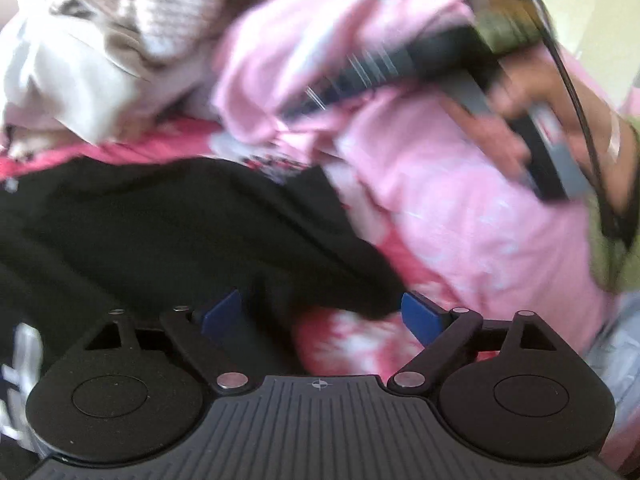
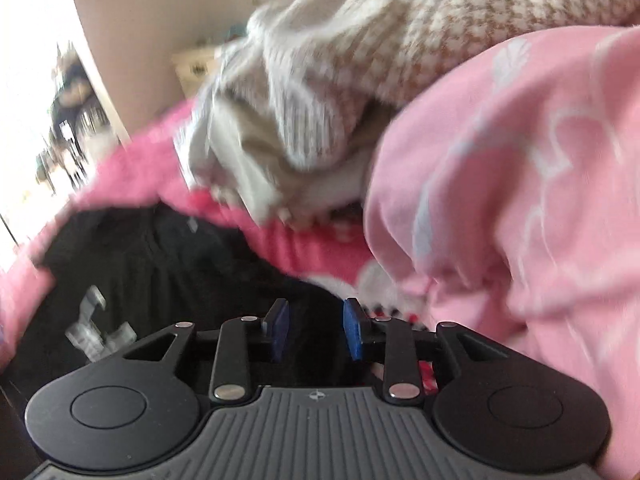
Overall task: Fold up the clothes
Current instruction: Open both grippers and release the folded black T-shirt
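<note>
Now both tools, left tool [image 1: 322, 314] and right tool [image 2: 316, 330], gape empty above soft black cloth [image 1: 160, 224].

Black garment [image 1: 168, 224] beside crumpled pink garment [image 1: 460, 216]

A home, most likely a bedroom; loose laundry lies heaped on a bright pink patterned bedspread [image 2: 280, 240]: a black garment [image 1: 160, 232], a pale pink printed one [image 2: 520, 200], a beige-and-white knitted sweater [image 2: 460, 28]; behind the heap a plain cream wall [image 2: 160, 20]; at the left, blurred household clutter [image 2: 68, 120] in bright daylight.
</note>
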`<action>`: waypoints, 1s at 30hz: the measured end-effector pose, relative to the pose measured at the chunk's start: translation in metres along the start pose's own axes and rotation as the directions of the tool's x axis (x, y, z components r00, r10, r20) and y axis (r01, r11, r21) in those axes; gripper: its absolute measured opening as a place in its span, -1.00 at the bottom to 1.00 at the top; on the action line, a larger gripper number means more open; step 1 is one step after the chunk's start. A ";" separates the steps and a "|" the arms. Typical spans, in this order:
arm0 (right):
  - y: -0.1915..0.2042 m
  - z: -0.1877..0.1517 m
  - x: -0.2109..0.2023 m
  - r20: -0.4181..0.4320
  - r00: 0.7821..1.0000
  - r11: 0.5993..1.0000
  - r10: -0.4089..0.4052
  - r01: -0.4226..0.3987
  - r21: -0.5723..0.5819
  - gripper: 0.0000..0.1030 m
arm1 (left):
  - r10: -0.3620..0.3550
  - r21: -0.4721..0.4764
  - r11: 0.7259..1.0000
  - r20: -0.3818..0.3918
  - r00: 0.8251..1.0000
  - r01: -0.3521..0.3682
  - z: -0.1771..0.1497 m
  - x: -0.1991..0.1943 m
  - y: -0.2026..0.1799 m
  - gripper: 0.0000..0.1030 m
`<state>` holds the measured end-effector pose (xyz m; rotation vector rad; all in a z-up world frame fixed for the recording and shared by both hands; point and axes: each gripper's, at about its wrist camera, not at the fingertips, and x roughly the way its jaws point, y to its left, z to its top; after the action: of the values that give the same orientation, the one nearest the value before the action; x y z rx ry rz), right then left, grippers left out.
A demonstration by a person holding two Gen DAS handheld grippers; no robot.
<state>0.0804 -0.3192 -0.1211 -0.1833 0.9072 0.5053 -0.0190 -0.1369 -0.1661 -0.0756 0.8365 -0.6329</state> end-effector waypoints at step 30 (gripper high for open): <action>0.038 -0.061 0.011 0.031 0.993 0.993 -0.115 0.113 0.044 -0.96 | 0.214 -0.377 0.912 0.093 0.972 -0.165 0.024 0.011 0.066 -0.26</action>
<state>0.0238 -0.3042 -0.1645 -0.1864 0.8686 0.3819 0.0362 -0.0938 -0.1771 -0.3689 0.8138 -0.2776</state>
